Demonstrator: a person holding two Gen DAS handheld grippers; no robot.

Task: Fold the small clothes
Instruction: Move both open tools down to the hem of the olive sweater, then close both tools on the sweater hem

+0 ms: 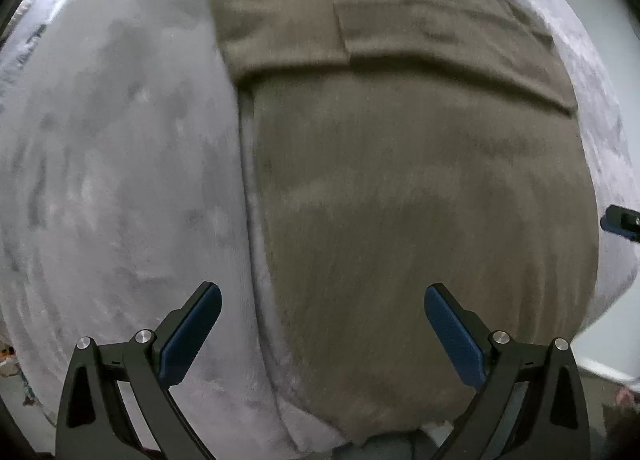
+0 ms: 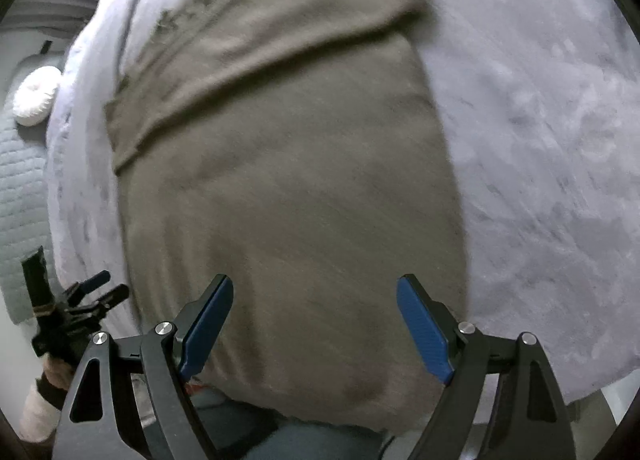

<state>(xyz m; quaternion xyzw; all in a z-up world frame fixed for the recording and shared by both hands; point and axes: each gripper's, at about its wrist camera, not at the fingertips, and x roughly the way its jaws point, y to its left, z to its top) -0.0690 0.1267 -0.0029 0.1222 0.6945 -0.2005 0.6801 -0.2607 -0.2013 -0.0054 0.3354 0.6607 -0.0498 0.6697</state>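
A: Step? Olive-brown knit garment [image 1: 420,200] lies flat on the pale grey plush blanket [image 1: 120,160], sleeves already folded across the top toward 12 o'clock. Looks like the bottom-hem fold comes next.

B: Agreed. Left gripper [image 1: 323,334] has jaws wide apart, nothing between the pads, hovering over the garment's left edge at 6 o'clock. Right gripper [image 2: 315,326] is also spread wide and empty, above the near hem (frames are blurry, so contact is hard to call).

A: Next move?

B: Probably each one drops onto a hem corner, pinches the knit only, not the blanket, then carries it toward 12 o'clock.
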